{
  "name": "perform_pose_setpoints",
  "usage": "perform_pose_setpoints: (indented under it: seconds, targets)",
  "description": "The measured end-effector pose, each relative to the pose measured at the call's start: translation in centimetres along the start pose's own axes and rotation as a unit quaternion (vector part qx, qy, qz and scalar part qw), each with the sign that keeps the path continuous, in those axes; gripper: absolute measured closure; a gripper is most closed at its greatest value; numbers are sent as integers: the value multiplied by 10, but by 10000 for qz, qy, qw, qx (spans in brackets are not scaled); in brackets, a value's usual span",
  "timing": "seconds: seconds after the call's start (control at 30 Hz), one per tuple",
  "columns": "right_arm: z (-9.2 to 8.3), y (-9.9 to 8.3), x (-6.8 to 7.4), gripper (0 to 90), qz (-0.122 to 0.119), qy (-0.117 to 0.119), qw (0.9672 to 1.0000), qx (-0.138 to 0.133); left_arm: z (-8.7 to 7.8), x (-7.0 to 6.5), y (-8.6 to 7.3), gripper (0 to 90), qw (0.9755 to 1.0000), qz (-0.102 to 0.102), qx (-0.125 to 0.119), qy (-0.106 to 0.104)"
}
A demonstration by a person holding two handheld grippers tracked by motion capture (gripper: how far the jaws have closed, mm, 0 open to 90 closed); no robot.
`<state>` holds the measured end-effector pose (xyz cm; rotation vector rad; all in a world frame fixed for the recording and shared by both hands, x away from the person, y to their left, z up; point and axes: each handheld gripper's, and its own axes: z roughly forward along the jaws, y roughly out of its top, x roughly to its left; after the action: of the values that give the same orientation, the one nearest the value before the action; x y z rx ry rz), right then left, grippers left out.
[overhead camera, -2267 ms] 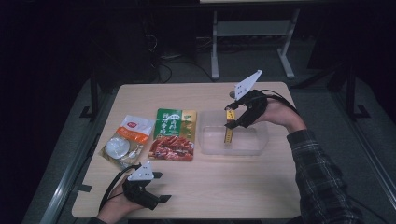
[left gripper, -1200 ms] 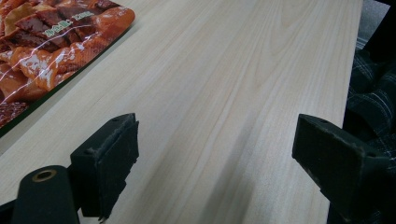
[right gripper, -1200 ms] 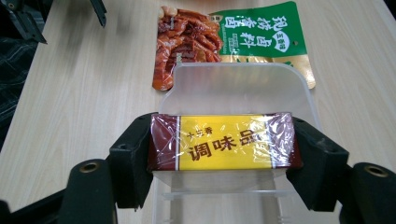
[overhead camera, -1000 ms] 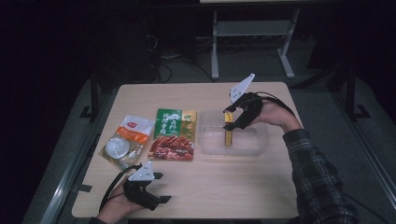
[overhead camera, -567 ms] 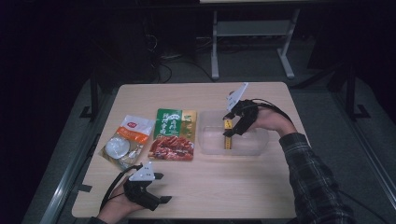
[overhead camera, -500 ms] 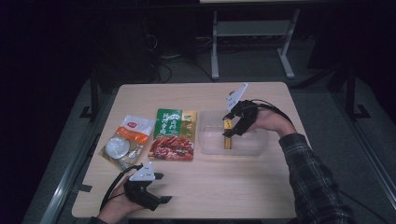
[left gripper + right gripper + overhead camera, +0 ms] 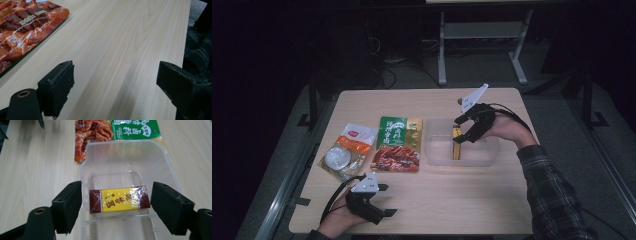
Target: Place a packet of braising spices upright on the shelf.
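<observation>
Pale wooden table (image 7: 472, 200) in a dark room, grey metal frame (image 7: 482, 35) behind it. Clear plastic tub (image 7: 434, 150) as landmark: inside lies a yellow-and-maroon packet (image 7: 119, 199) printed "调味品". Right gripper (image 7: 115, 206), jaws just opened, brackets it untouched. Green-topped snack pouch (image 7: 397, 144) lies beside the tub; left gripper (image 7: 384, 200) rests nearer the person, unclenched.

The high view looks forward and down on the whole tabletop (image 7: 432, 200) from the person's side. The left gripper view skims low near the front edge. The right gripper view looks closely down into the clear container (image 7: 160, 155). All three share the red-and-green snack packet (image 7: 397, 145).
</observation>
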<state>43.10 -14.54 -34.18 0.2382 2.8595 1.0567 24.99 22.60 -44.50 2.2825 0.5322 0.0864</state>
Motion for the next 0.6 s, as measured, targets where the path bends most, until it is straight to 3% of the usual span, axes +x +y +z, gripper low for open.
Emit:
perform_pose_setpoints:
  seconds: [0.23, 0.43, 0.6]
  targets:
    - [-14, -7, 16, 234, 282, -198, 9989, -312, 4, 5, 8, 141, 9999, 10, -91, -62]
    - [-21, -17, 40, 230, 524, -358, 9968, -478, 7, 9, 14, 142, 9998, 30, -170, -104]
    - [-24, -25, 57, 236, 562, -508, 9960, -470, 11, 13, 19, 143, 9997, 99, -165, -149]
